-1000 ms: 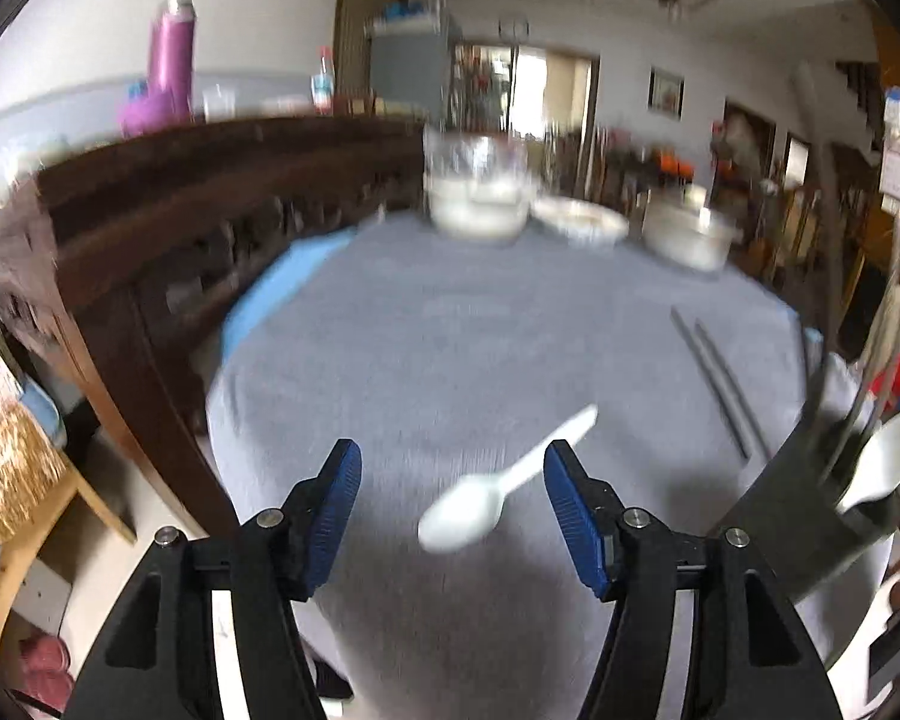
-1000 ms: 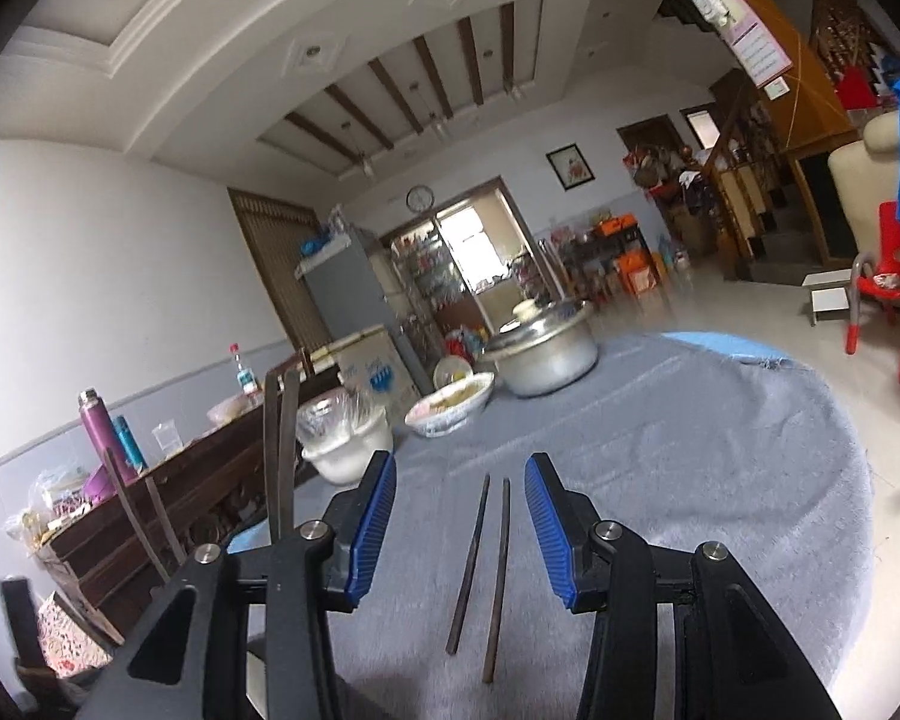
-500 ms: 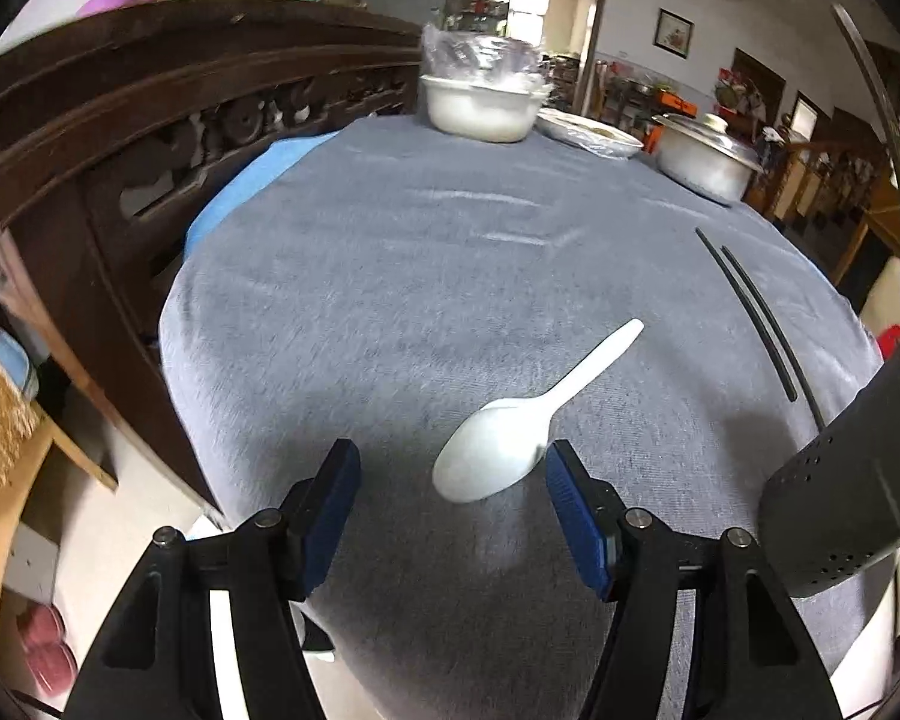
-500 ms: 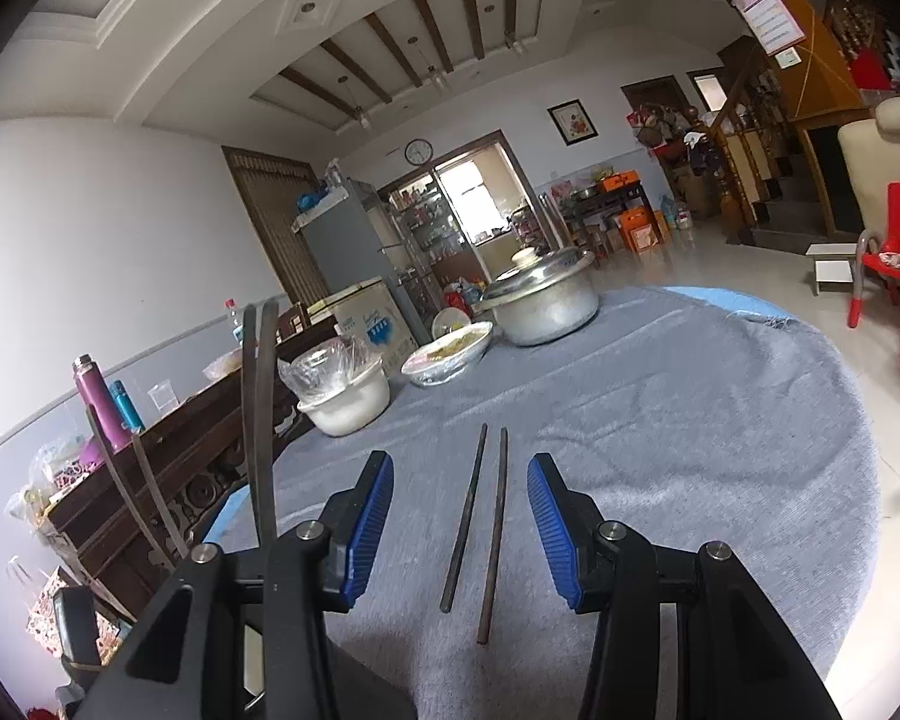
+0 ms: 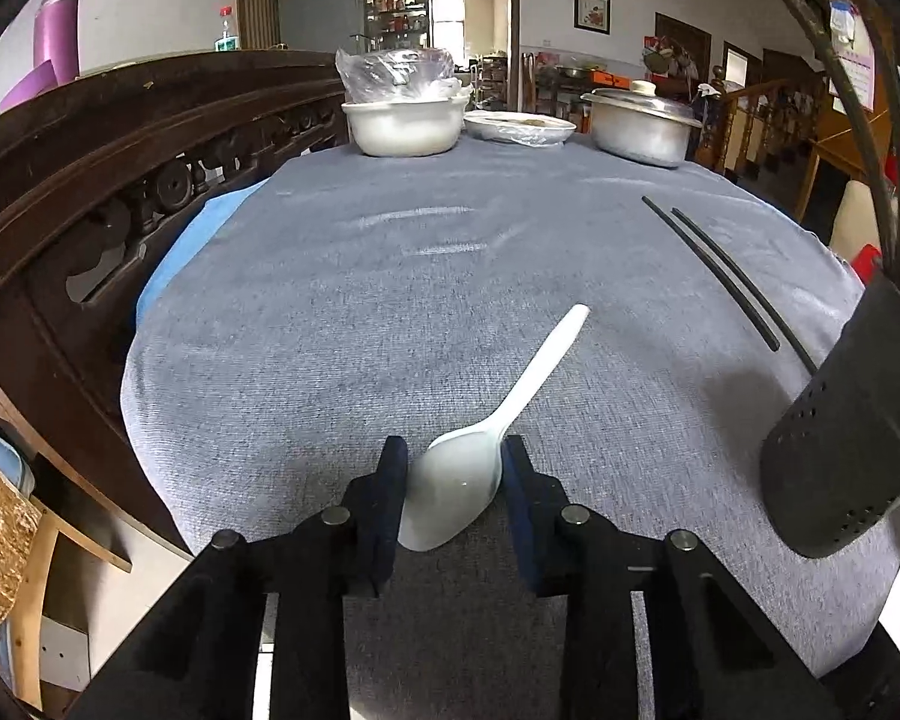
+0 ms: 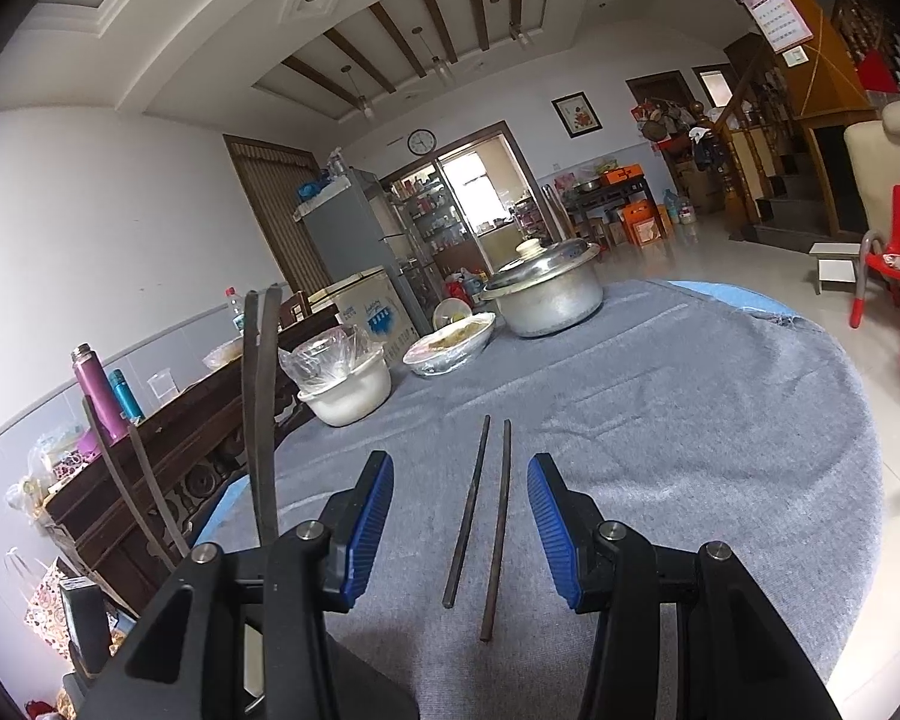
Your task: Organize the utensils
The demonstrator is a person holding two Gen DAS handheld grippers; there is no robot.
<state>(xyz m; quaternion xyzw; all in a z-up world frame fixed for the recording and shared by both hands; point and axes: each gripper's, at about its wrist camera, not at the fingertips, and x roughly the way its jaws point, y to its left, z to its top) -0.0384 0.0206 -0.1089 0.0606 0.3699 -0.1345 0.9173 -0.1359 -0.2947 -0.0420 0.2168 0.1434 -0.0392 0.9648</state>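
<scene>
White plastic spoon (image 5: 498, 420) lies near me on the grey cloth (image 5: 360, 300), my left gripper (image 5: 453, 474) pinching its bowl. My right gripper (image 6: 460, 510) gapes wide over the chopsticks (image 6: 480, 516).

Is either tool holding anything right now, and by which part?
The left tool is shut on the white spoon, gripping its bowl. The right tool is open and empty above the chopsticks.

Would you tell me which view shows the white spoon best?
The left wrist view: the spoon lies in full on the grey cloth, its bowl between the left gripper fingers, which touch its edges. The right wrist view shows none of it, only the chopsticks.
</scene>
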